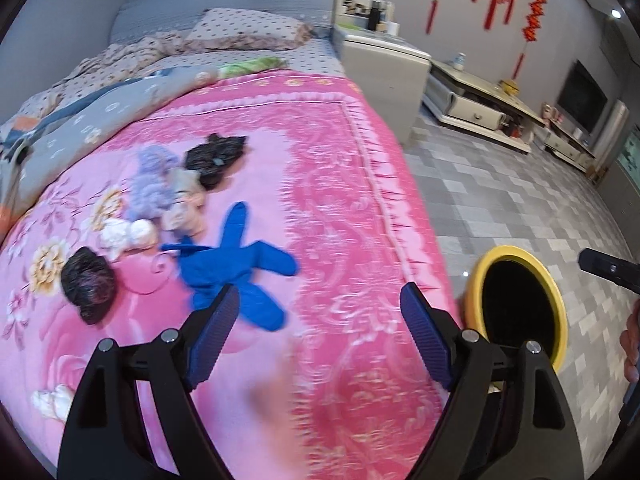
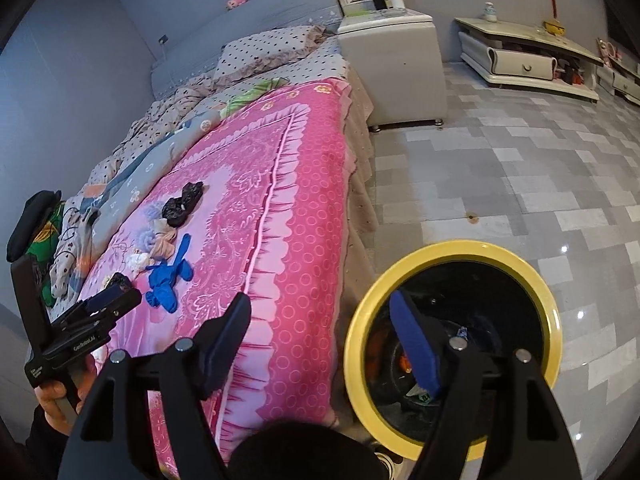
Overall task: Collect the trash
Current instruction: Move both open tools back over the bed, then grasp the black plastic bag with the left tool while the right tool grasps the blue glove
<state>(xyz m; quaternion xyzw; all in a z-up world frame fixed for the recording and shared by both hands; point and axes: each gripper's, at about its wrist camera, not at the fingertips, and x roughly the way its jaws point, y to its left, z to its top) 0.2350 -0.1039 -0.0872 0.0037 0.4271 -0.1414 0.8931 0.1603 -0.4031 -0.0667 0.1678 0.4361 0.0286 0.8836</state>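
Note:
A blue glove [image 1: 234, 268] lies on the pink blanket [image 1: 340, 208], with two crumpled black bags [image 1: 214, 156] [image 1: 89, 282], white tissue [image 1: 128, 236] and a purple and beige bundle [image 1: 168, 192] behind it. My left gripper [image 1: 320, 316] is open and empty just above the blanket, near the glove. The yellow-rimmed bin [image 2: 452, 344] stands on the floor beside the bed. My right gripper [image 2: 320, 328] is open and empty, over the bin's rim and the bed edge. The glove [image 2: 168, 276] and the left gripper [image 2: 104, 308] also show in the right wrist view.
A bedside cabinet [image 2: 396, 64] stands at the head of the bed. A low TV stand [image 2: 524, 56] lines the far wall. Grey tiled floor [image 2: 500, 180] spreads right of the bed. Pillows and a rumpled quilt [image 1: 100, 96] cover the far half of the bed.

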